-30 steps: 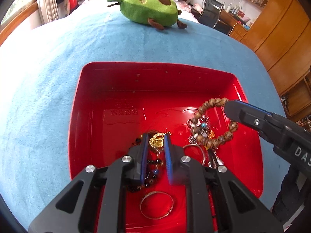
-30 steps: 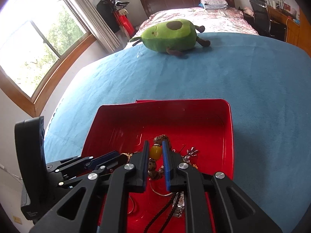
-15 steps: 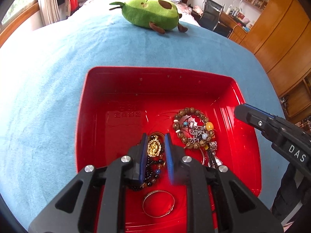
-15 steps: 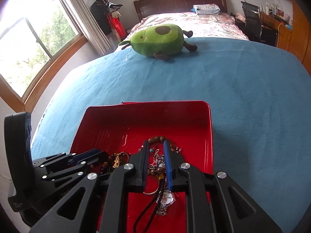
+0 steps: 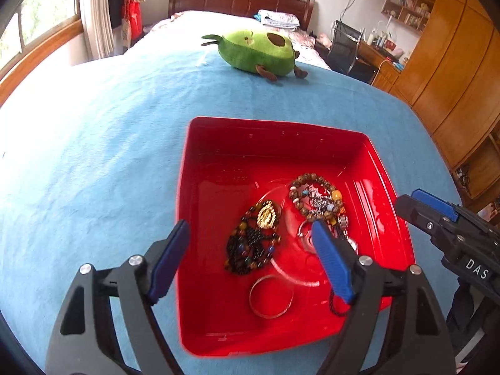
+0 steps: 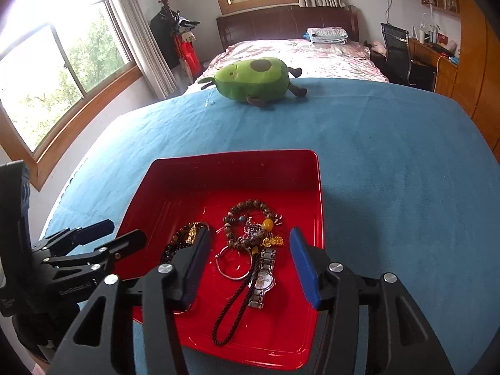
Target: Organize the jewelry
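A blue blanket (image 5: 93, 156) is carrying the red tray (image 5: 218, 328) where the beads (image 5: 315, 198), watch (image 6: 264, 276) and bangle (image 5: 271, 297) are lying loose, while the left gripper (image 5: 250, 250) and right gripper (image 6: 250, 262) are both opening above it, gripping nothing.
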Tool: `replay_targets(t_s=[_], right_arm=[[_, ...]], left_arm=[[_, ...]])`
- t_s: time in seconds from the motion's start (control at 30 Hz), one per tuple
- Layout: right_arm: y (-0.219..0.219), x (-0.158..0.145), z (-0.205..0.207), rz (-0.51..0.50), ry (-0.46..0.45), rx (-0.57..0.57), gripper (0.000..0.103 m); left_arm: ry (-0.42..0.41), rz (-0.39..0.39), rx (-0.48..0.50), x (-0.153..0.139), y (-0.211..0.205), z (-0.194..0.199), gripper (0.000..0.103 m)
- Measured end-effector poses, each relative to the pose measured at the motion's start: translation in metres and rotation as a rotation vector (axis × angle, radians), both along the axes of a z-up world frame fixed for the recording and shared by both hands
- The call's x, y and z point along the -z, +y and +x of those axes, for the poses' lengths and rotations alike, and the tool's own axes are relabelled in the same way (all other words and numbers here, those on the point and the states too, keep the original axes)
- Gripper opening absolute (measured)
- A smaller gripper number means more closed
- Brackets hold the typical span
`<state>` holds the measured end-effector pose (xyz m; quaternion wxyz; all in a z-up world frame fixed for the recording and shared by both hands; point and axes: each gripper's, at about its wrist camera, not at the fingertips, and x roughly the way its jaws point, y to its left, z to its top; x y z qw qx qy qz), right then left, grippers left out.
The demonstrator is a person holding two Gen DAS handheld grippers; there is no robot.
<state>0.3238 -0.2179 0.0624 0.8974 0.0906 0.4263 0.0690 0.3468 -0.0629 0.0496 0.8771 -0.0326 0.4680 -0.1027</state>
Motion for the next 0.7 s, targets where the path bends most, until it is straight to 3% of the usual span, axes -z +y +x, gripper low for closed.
replay_targets(t_s=[0.1,0.23,0.33,0.7], right_arm=[[0.002,-0.002,-0.013,-0.012,-0.012,0.0,0.067],[0.004,-0.006,-0.03,-0.019,-0.034,0.002,0.089],[0.005,-0.011,-0.042,-0.022,-0.053,0.004,0.097],[0.017,-0.009,-0.073,-0.078,-0.055,-0.004,0.099]], left_arm=[[-0.029,0.026,-0.005,-0.005,0.003,-0.016,0.089],[-0.056,0.043,-0.025,-0.011,0.008,-0.038,0.091],[-0.079,0.059,-0.038,-0.015,0.012,-0.055,0.091],[-0.127,0.061,-0.054,-0.023,0.022,-0.099,0.093]])
